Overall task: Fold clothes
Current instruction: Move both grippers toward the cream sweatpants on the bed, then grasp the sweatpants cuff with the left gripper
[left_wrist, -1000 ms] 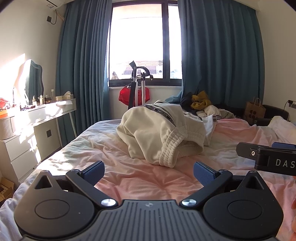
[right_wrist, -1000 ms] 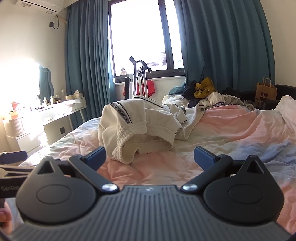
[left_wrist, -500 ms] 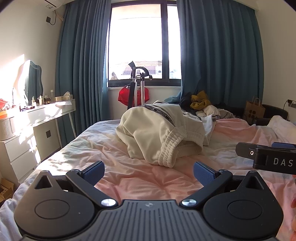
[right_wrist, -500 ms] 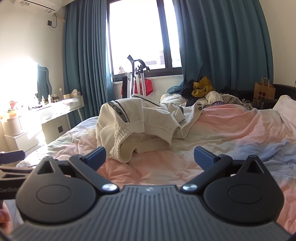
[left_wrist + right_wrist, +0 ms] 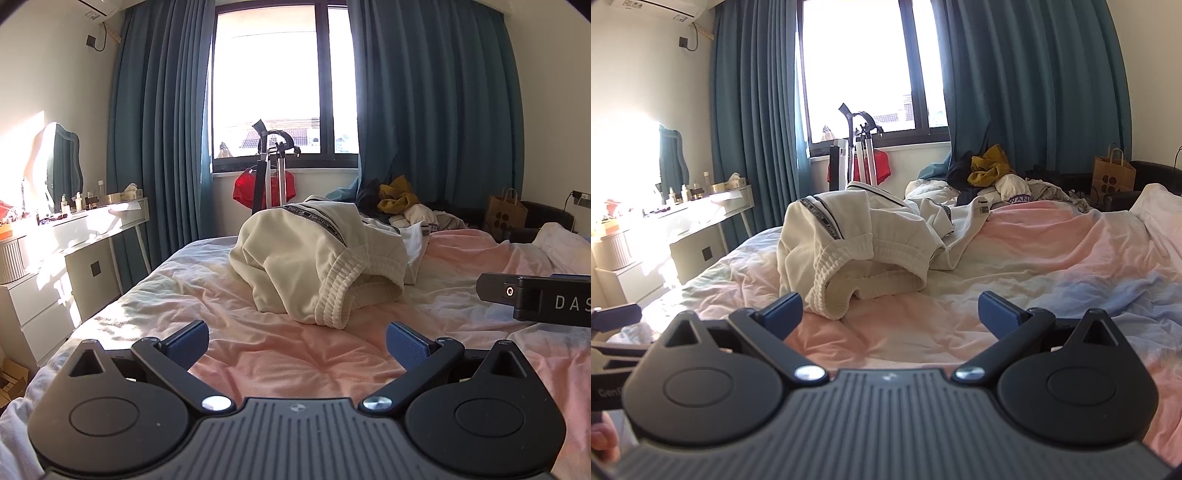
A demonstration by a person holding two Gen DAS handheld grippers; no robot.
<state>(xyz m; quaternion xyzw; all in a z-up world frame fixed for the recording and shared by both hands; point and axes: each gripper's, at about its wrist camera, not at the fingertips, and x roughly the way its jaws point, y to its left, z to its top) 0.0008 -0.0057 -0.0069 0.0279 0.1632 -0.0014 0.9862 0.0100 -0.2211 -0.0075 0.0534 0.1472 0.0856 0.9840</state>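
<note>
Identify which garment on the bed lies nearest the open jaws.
The cream sweatpants, crumpled mid-bed with the ribbed waistband facing both cameras. The mustard garment and other clothes are piled farther back, by the curtain.

I'm looking into a home bedroom: a bed [image 5: 258, 354] with rumpled pink sheets fills the view, teal curtains [image 5: 162, 122] frame a sunlit window [image 5: 280, 85]. A white dressing table [image 5: 92, 229] with a mirror [image 5: 62, 173] and toiletry bottles stands at the left wall.
</note>
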